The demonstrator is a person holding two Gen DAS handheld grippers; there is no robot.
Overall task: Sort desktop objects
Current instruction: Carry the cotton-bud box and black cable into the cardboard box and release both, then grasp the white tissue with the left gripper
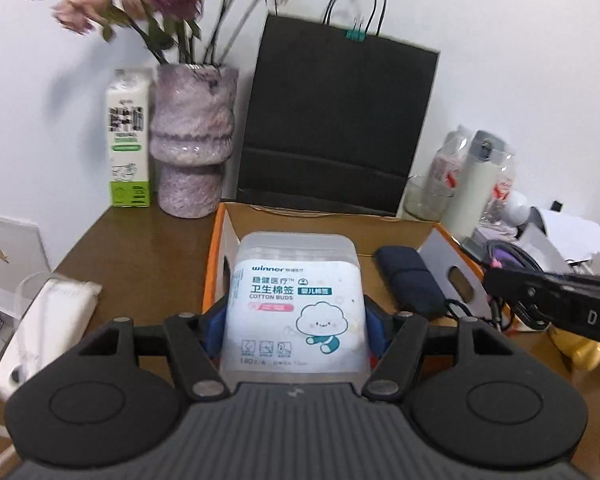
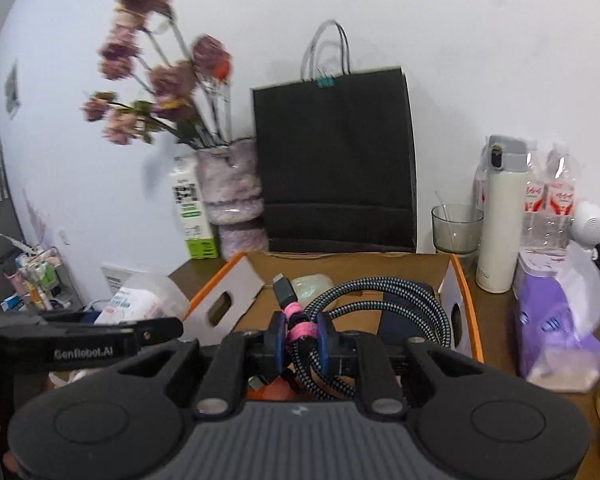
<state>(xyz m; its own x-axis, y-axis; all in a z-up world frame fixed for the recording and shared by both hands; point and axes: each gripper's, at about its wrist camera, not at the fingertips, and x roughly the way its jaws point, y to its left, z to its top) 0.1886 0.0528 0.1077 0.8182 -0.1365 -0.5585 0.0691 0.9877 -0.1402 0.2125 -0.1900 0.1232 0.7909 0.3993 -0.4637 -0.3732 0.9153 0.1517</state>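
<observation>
Left claw clamps cotton-bud box; right claw pinches cable.

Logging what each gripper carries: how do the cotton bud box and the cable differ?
The cotton bud box is a rigid clear tub with a printed label; the cable is a limp braided coil tied with pink straps. The box fills the left gripper's wide span, while the right gripper pinches the cable's bundle narrowly. Both are held over the cardboard box.

box rim orange | cable black-white braided | bag seemingly black
</observation>
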